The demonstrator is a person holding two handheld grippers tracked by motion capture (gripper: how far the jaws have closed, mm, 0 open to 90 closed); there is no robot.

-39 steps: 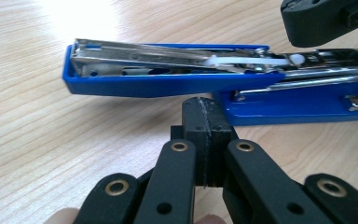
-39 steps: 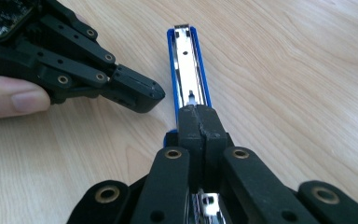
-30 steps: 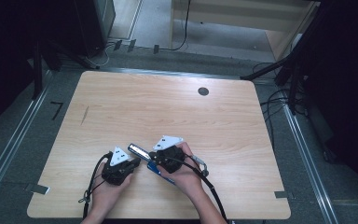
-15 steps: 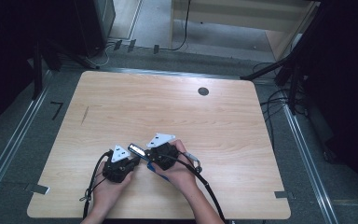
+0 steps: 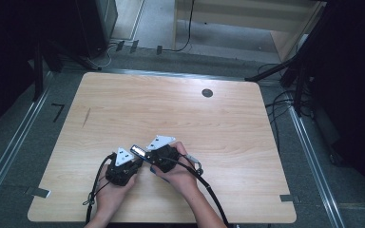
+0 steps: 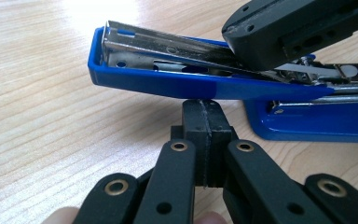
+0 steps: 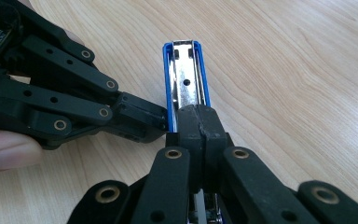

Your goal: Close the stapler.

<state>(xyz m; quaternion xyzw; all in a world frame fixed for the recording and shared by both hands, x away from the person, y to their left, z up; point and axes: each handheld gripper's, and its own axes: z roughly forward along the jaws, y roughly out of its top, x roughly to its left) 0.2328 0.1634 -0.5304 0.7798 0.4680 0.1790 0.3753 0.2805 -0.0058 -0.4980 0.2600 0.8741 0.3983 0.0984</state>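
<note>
Left gripper view: stapler (image 6: 205, 86) open, metal channel (image 6: 168, 49) exposed.

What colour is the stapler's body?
Blue, with a silver metal magazine; the stapler shows best in the left gripper view.

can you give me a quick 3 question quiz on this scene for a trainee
1. True or false: both grippers, left gripper and right gripper, have their jaws shut.
2. Multiple choice: the stapler body is A) red B) blue C) green.
3. Fill in: the right gripper's tip rests on the stapler's ____ metal top, while the left gripper's tip sits against its blue side.

Key: 1 true. 2 B. 3 shiny (silver). In the high view both grippers meet at the stapler near the table's front edge.
</note>
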